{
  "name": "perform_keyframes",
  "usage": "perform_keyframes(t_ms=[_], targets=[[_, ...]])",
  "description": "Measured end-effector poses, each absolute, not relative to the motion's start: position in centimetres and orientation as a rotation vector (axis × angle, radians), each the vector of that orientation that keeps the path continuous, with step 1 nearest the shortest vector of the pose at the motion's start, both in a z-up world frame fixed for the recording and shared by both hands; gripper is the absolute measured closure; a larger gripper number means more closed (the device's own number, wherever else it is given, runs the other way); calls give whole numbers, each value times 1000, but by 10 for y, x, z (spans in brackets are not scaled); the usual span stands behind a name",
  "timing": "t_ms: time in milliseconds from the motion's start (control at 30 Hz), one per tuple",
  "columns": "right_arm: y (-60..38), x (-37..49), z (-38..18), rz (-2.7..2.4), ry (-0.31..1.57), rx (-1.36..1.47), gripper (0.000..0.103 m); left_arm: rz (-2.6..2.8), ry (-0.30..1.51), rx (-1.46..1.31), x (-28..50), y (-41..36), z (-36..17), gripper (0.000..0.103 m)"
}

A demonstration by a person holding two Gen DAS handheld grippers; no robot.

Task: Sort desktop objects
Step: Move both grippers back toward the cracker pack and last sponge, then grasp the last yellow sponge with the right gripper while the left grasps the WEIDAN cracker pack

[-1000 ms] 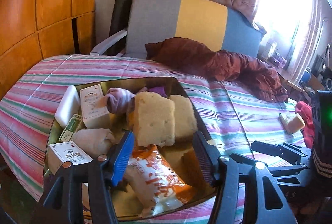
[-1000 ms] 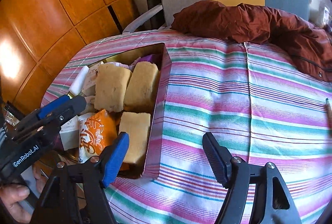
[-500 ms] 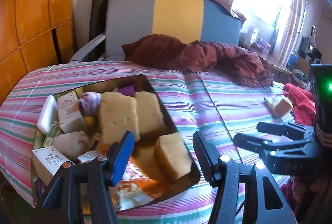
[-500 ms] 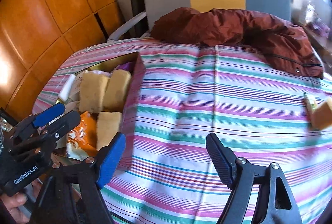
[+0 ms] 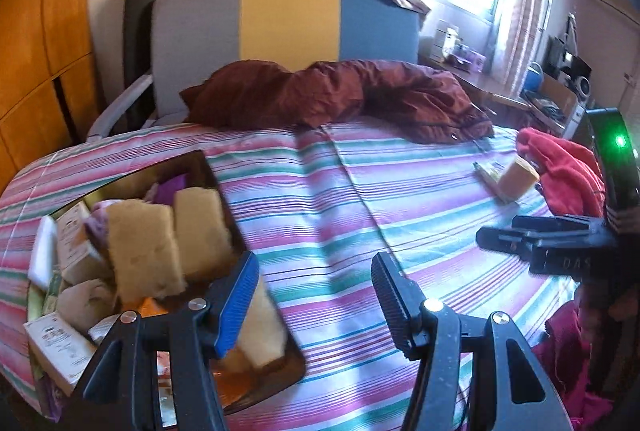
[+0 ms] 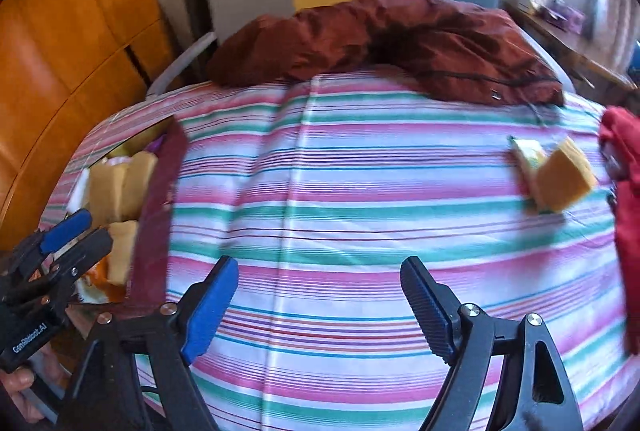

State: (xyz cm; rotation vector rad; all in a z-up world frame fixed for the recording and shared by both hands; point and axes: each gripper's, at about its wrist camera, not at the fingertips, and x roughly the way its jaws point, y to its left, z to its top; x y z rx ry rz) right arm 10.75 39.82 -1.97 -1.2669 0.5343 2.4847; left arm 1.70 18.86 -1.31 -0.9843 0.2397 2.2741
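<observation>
A metal tin at the left of the striped table holds yellow sponges, white boxes, an orange packet and rolled socks. My left gripper hangs open over the tin's right rim with nothing between its fingers. My right gripper hovers above bare striped cloth, its jaws opening, nothing between them. A loose yellow sponge lies at the far right, beside a small yellow-green packet.
A dark red jacket lies across the table's far edge, in front of a grey, yellow and blue chair. Red cloth sits at the right edge. Wooden cupboards stand at the left. A hand holds the left gripper.
Both views have swung right: the tin slid toward the left edge, and the loose sponge and red cloth came into the right wrist view. The right gripper's jaws have spread wider.
</observation>
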Motion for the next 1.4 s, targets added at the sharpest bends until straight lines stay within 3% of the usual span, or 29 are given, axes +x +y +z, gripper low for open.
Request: perform_keyframes(t_ms=[500, 1000, 1033, 1100, 1133, 1167, 1400], targets=[[536, 172, -18, 2172, 749, -1052, 15, 2156, 305, -1020, 24, 234, -28, 43], [605, 139, -51, 2190, 497, -1039, 17, 2092, 353, -1124, 12, 261, -53, 43], [608, 137, -52, 2194, 497, -1042, 20, 2086, 359, -1128, 12, 265, -55, 43], [611, 135, -57, 2201, 520, -1061, 37, 2072, 371, -1131, 11, 274, -57, 43], [612, 133, -61, 2187, 522, -1081, 54, 2063, 374, -1133, 11, 279, -58, 43], [612, 132, -63, 2176, 516, -1096, 59, 2055, 374, -1133, 10, 283, -59, 43], [615, 148, -50, 2192, 596, -1034, 64, 1983, 389, -1124, 8, 326, -61, 43]])
